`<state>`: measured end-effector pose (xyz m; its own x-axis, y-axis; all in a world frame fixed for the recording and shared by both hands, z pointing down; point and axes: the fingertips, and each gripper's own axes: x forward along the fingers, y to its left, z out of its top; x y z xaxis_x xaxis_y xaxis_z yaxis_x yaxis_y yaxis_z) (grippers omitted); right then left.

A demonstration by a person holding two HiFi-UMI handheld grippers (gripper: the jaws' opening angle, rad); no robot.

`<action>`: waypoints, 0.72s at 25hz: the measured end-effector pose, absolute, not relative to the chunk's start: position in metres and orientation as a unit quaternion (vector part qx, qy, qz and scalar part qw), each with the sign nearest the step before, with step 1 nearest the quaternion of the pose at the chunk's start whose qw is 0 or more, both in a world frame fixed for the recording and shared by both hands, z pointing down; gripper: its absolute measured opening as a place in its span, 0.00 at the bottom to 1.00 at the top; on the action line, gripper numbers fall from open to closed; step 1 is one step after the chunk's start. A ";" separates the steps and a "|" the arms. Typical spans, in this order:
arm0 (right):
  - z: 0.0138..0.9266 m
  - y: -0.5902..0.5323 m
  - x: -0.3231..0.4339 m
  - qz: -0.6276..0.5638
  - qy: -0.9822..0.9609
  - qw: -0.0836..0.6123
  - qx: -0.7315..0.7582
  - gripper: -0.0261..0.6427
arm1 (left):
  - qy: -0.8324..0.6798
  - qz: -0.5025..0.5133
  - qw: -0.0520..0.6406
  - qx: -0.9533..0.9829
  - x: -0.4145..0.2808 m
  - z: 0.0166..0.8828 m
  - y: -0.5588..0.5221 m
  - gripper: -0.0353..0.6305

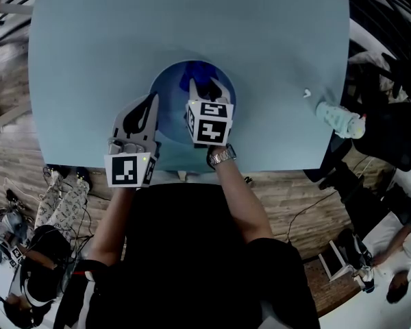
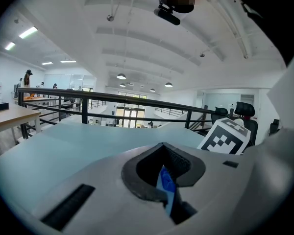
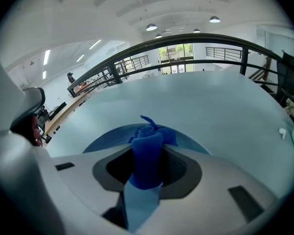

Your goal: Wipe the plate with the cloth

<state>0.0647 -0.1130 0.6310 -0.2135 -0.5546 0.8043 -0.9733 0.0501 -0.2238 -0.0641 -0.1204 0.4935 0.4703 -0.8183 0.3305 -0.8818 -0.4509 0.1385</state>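
Observation:
A blue plate (image 1: 170,88) lies on the light blue table (image 1: 89,60), near its front edge. My left gripper (image 1: 152,103) is shut on the plate's left rim; in the left gripper view a thin blue edge of the plate (image 2: 165,184) sits pinched between the jaws. My right gripper (image 1: 209,92) hangs over the plate, shut on a bunched dark blue cloth (image 1: 198,76). In the right gripper view the cloth (image 3: 147,153) stands rolled between the jaws, with the plate (image 3: 105,138) just beyond it. The right gripper's marker cube (image 2: 226,136) shows close by.
A white and green object (image 1: 340,118) lies at the table's right edge, with a small white piece (image 1: 306,94) beside it. The table's front edge (image 1: 274,167) runs just under my hands. Chairs, cables and people stand on the floor around.

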 end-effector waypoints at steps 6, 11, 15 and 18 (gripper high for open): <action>0.632 -0.106 0.077 0.396 -0.659 0.268 0.581 0.22 | -0.495 0.109 0.147 0.850 -0.060 0.493 -0.114 0.05; 0.633 -0.099 0.088 0.400 -0.644 0.275 0.592 0.22 | -0.487 0.110 0.146 0.854 -0.056 0.492 -0.111 0.05; 0.633 -0.092 0.094 0.398 -0.633 0.284 0.600 0.22 | -0.484 0.105 0.141 0.857 -0.055 0.489 -0.108 0.05; 0.631 -0.087 0.096 0.399 -0.628 0.284 0.605 0.22 | -0.483 0.105 0.139 0.858 -0.057 0.488 -0.104 0.05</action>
<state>0.0960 -0.0866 0.6310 -0.1059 -0.5329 0.8395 -0.9865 -0.0500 -0.1561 -0.0568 -0.1037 0.4880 0.5108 -0.7999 0.3152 -0.8585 -0.4943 0.1367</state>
